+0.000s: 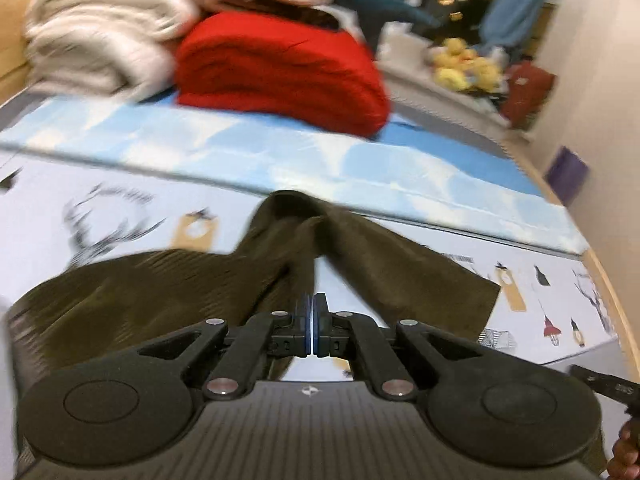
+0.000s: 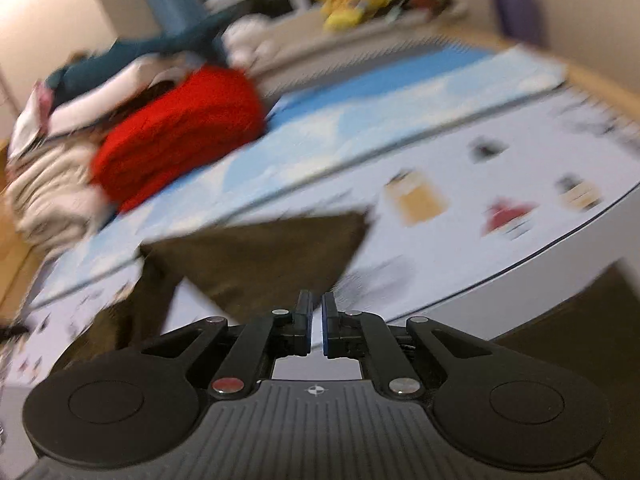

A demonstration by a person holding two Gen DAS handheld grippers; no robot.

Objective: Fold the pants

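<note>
Dark olive-brown pants (image 1: 160, 292) lie on a pale printed bed sheet (image 1: 100, 208), with two parts meeting in a peak just past my fingers. My left gripper (image 1: 313, 312) hangs over the pants, its blue pads pressed together with no cloth visibly between them. In the blurred right wrist view the pants (image 2: 260, 256) spread as a wide dark triangle ahead. My right gripper (image 2: 317, 312) hovers above their near edge, its jaws nearly touching and the thin slit between them bare.
A folded red blanket (image 1: 280, 68) and a cream blanket (image 1: 100, 40) are stacked at the back on a blue cloud-print mat (image 1: 280, 160). Yellow plush toys (image 1: 464, 60) sit on a shelf. The wooden bed edge (image 1: 612, 288) runs along the right wall. A hand (image 1: 628, 452) shows low right.
</note>
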